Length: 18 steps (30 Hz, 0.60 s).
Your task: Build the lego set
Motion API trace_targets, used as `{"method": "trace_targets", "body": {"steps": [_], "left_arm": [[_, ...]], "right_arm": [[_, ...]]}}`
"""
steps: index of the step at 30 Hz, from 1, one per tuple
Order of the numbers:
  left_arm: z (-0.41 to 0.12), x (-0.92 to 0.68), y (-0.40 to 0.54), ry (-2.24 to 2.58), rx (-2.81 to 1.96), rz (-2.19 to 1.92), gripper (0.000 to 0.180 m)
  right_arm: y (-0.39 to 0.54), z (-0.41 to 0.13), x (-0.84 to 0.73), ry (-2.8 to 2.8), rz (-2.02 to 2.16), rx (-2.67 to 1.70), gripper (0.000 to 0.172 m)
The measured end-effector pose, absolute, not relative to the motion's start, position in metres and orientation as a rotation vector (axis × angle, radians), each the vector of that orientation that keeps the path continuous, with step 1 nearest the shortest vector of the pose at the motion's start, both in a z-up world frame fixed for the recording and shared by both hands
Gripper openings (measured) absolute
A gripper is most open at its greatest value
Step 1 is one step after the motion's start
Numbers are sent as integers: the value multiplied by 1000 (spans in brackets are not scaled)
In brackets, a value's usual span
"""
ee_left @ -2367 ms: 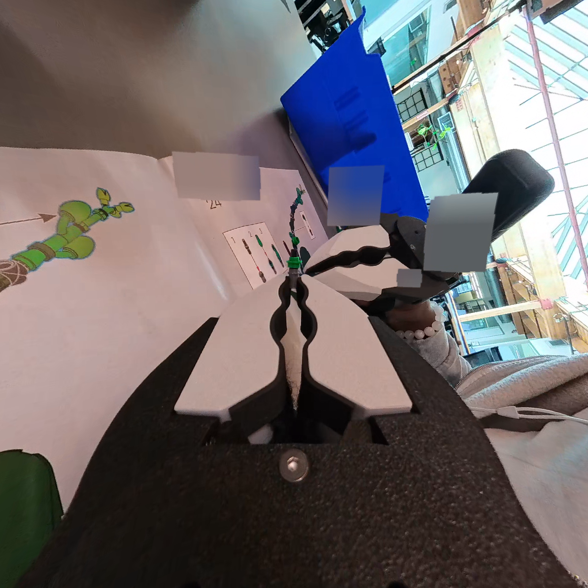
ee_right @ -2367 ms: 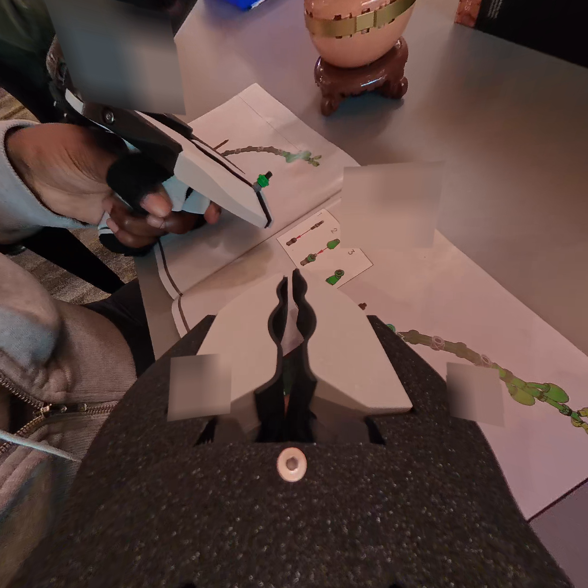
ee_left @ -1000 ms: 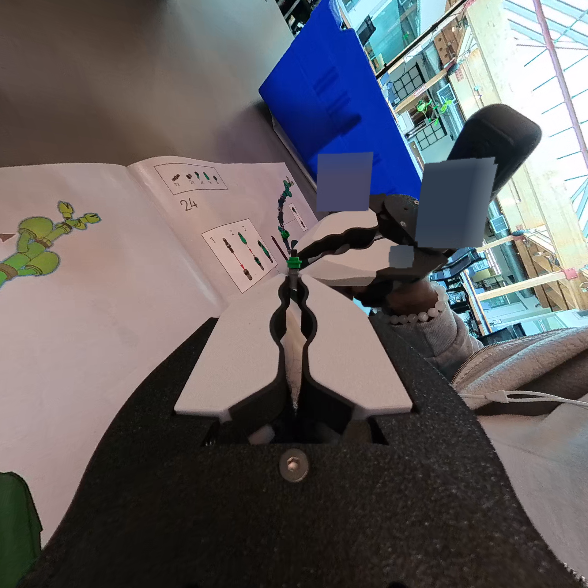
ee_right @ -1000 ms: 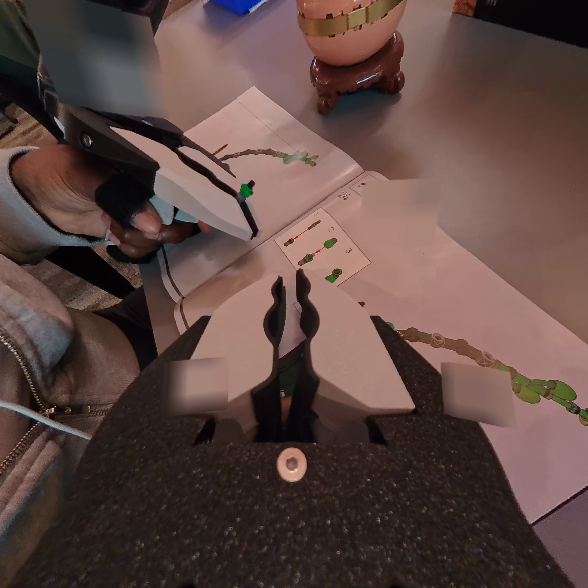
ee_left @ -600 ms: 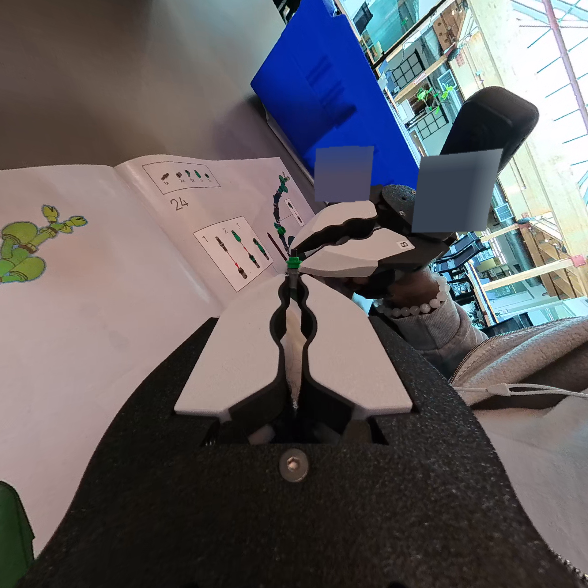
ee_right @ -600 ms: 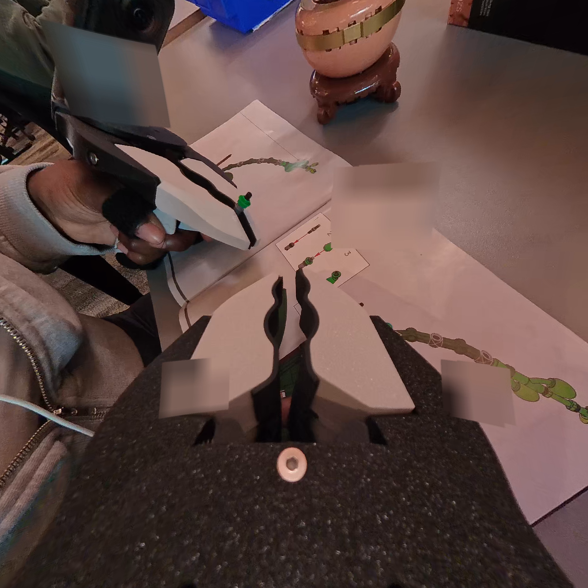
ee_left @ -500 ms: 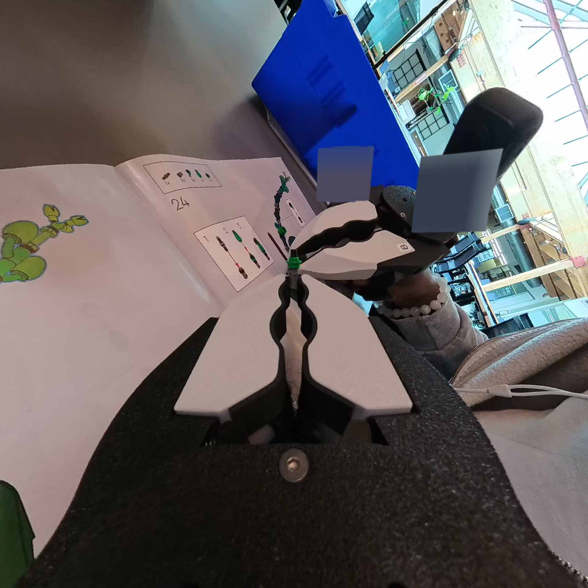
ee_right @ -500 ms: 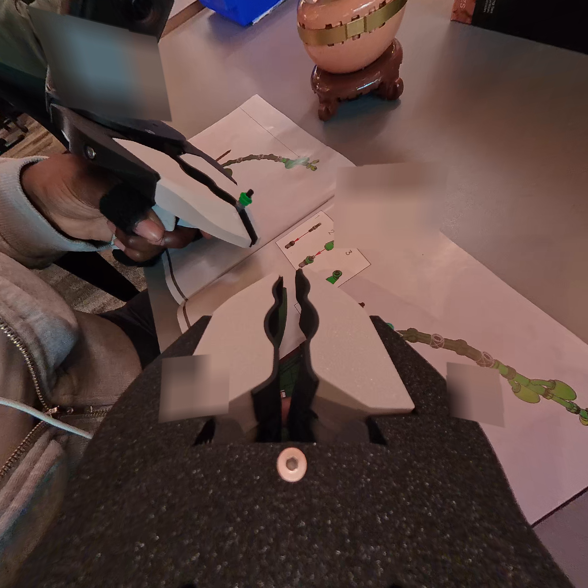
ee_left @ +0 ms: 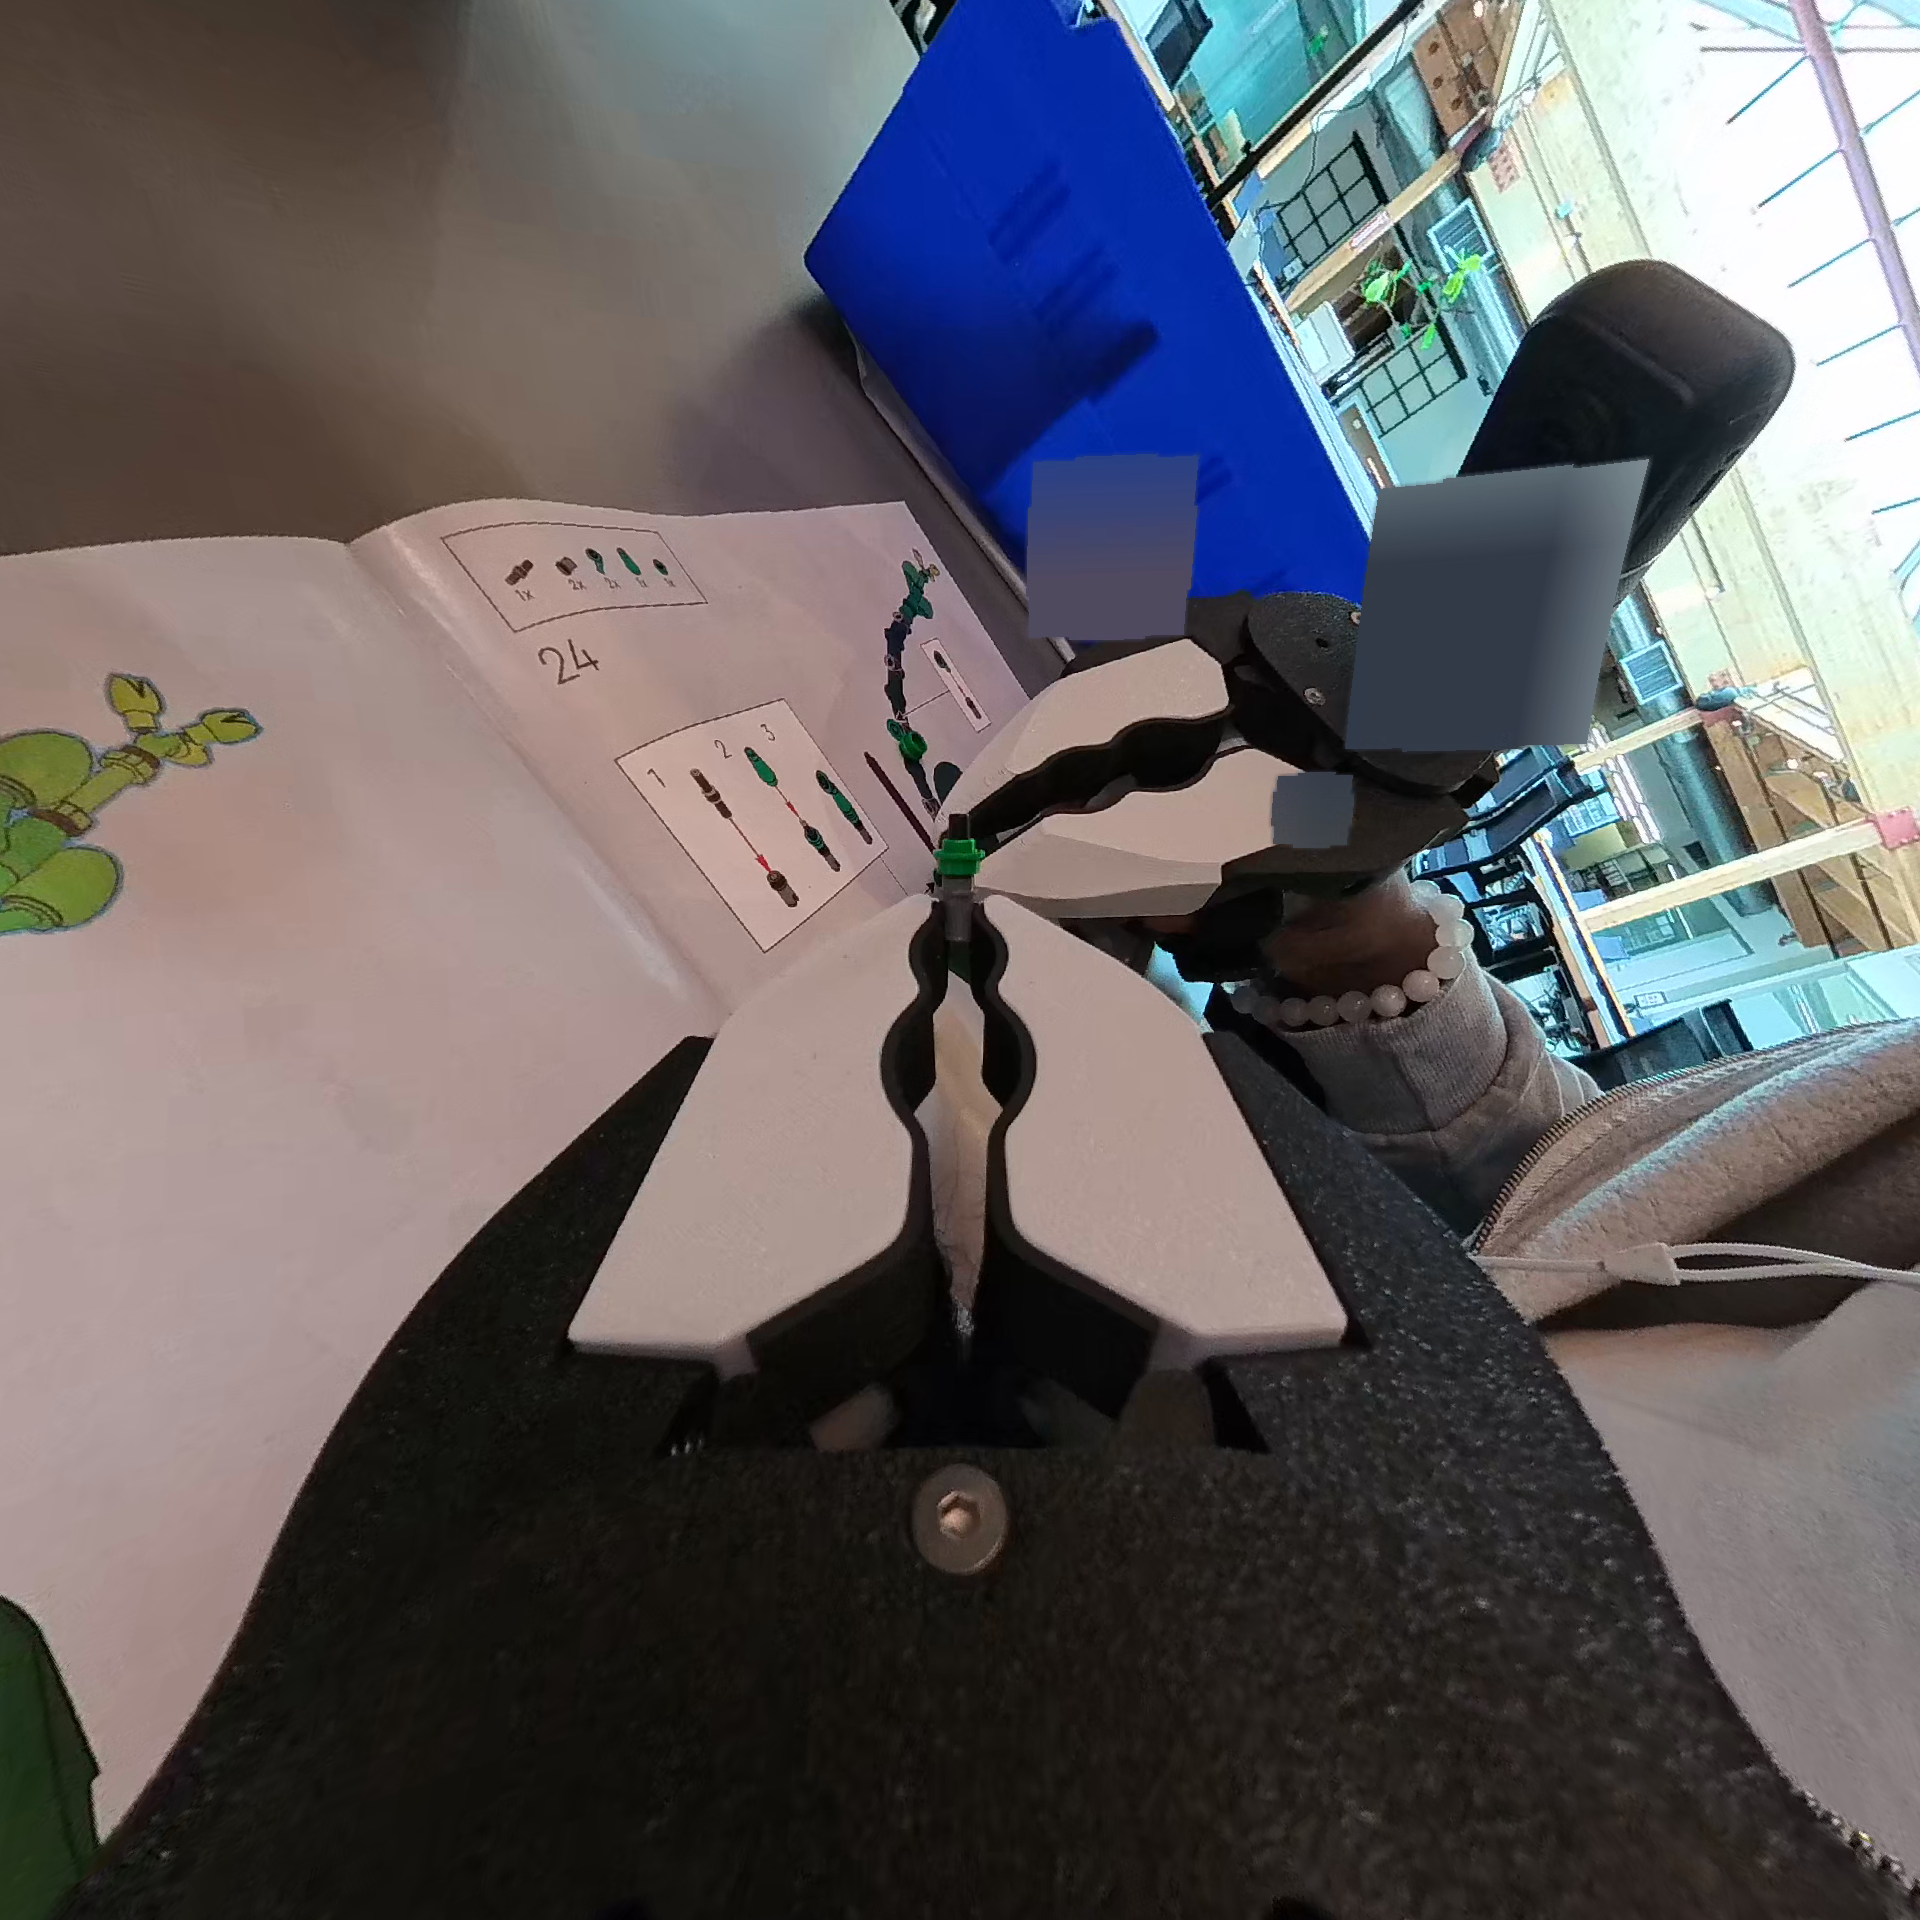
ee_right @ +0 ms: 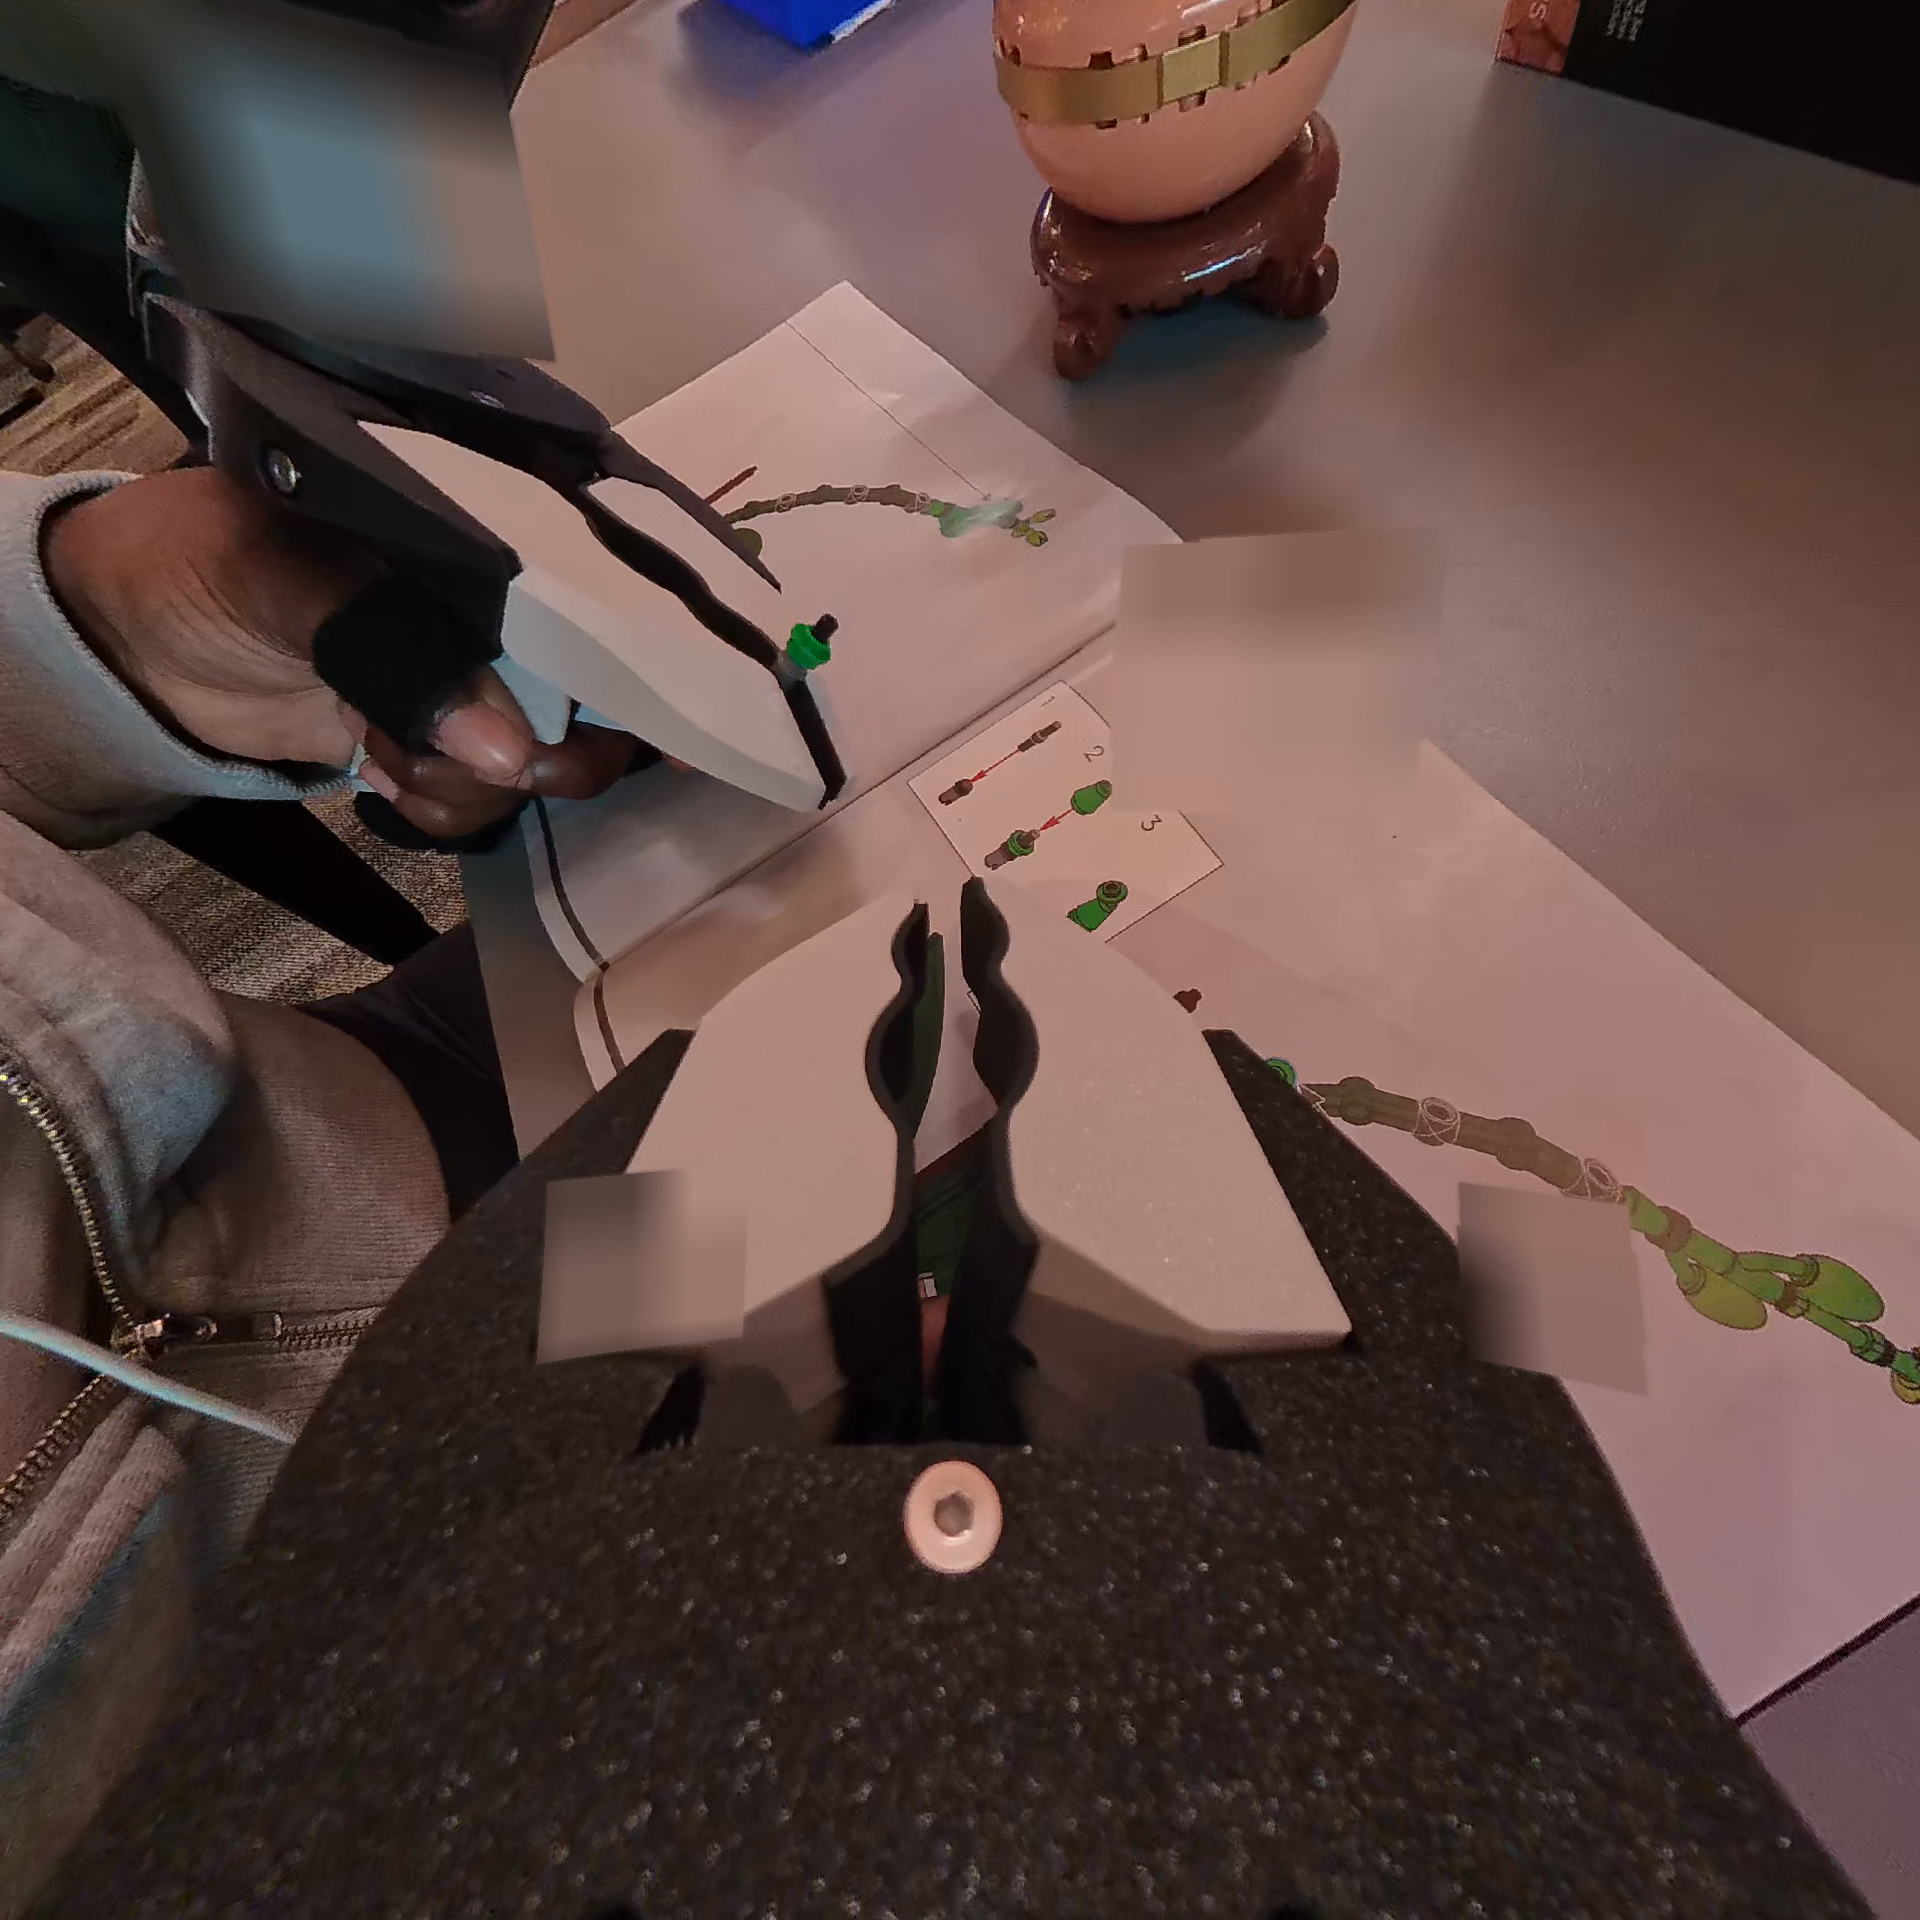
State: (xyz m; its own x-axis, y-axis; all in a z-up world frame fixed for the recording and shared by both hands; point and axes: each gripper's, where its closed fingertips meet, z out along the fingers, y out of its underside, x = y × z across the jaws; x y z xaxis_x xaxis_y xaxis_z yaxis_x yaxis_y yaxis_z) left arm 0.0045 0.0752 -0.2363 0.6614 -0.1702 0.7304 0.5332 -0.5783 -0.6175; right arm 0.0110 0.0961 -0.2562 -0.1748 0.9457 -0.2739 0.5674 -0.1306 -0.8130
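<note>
My left gripper is shut on a small grey pin with a bright green collar, which sticks up out of its tips. The right wrist view shows the same gripper held in a hand, with the pin at its tip above the open instruction booklet. My right gripper hovers over the booklet's fold, its tips a narrow slit apart. A dark green sliver shows in the slit by the left pad; I cannot tell what it is. In the left wrist view the right gripper points at the pin.
The booklet lies on a grey table. A pink egg ornament on a brown stand is at the back. A blue bin stands beyond the booklet. A person's hand and grey sleeve are close by. Less than 4 cm separates the two grippers' tips. The pink egg ornament is about 15 cm from both grippers' fingertips.
The right gripper's slit has narrowed a little. The two grippers have drifted slightly closer together. The pin has stayed in the left gripper's tips throughout.
</note>
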Motion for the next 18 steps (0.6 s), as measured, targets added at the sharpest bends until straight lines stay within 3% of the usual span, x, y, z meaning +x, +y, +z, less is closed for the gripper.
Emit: {"method": "trace_targets", "body": {"steps": [18], "left_arm": [[-234, 6, 75, -260, -1953, -984, 3]], "right_arm": [[88, -258, 21, -1863, 1162, -1673, 10]]}}
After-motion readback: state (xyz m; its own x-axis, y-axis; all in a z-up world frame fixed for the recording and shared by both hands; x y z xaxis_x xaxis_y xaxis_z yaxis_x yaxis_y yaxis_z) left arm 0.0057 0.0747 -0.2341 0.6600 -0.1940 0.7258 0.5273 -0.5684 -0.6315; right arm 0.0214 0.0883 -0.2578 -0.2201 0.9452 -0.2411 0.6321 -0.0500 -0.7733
